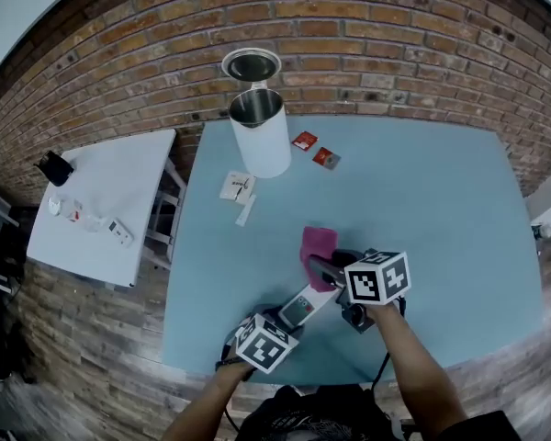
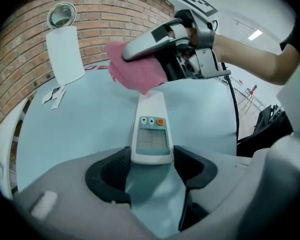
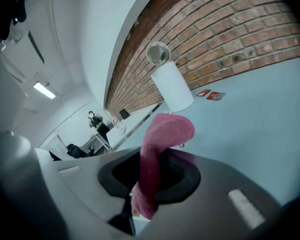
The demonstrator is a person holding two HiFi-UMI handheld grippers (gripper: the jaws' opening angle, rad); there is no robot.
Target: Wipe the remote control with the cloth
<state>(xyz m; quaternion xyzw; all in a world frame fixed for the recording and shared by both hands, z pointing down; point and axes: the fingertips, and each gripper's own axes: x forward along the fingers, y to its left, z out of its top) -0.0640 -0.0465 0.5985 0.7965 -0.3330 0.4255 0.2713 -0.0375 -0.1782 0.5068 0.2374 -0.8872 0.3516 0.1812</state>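
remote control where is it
Head view, low centre of the blue table: remote control held in the left gripper, its far end at the pink cloth in the right gripper.

Red-brown brick wall (image 1: 349, 26) behind light blue table (image 1: 441, 209). White side table (image 1: 110, 200) just beside, at left. Brown floor (image 1: 73, 338) underneath. White ceiling (image 3: 105, 34), strip light (image 3: 45, 90) lit.

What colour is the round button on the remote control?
The button is orange; left gripper view.
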